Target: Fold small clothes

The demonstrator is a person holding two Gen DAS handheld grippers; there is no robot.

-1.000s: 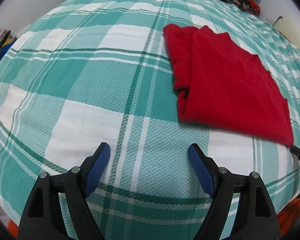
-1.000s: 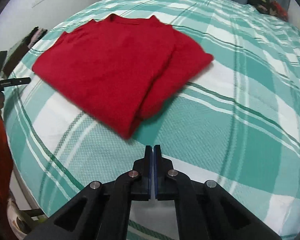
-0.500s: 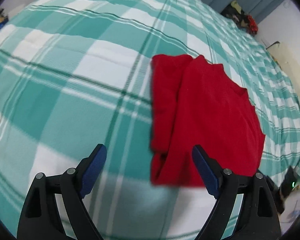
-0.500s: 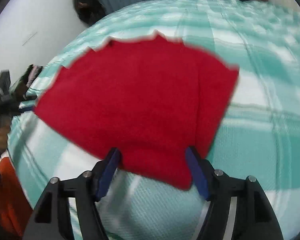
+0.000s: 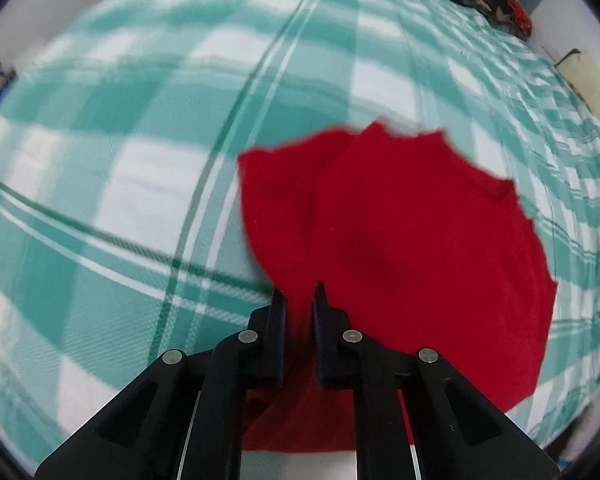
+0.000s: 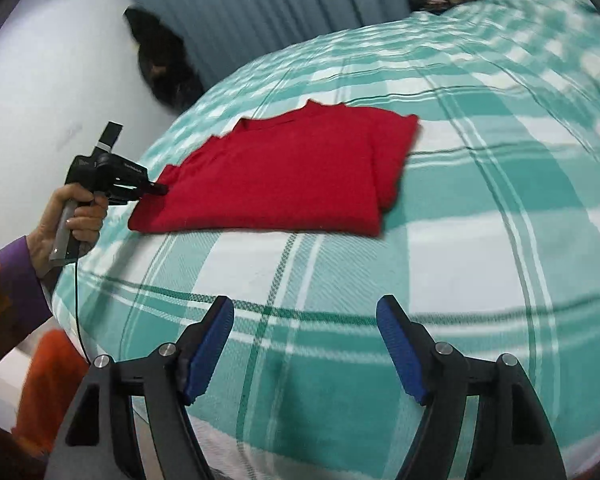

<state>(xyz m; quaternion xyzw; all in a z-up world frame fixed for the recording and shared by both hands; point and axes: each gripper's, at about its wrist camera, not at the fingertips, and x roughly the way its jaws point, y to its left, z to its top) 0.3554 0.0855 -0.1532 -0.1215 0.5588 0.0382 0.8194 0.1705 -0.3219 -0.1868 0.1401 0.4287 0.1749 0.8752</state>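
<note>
My left claw [image 5: 300, 300] is closing on the soft red shirt [image 5: 400, 240], pinching its edge. My right claw [image 6: 305, 320] is opening, nothing between its ribbed blue pads [image 6: 400, 352], over the woven plaid bed [image 6: 480, 220].

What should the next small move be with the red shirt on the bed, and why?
Probably bring the right gripper over to the shirt's near edge. The left gripper has red shirt cloth between its closing jaws at one corner, while the right one hangs over the checked bedspread with opening jaws and nothing between them. Lifting by one corner would likely undo the fold.
</note>
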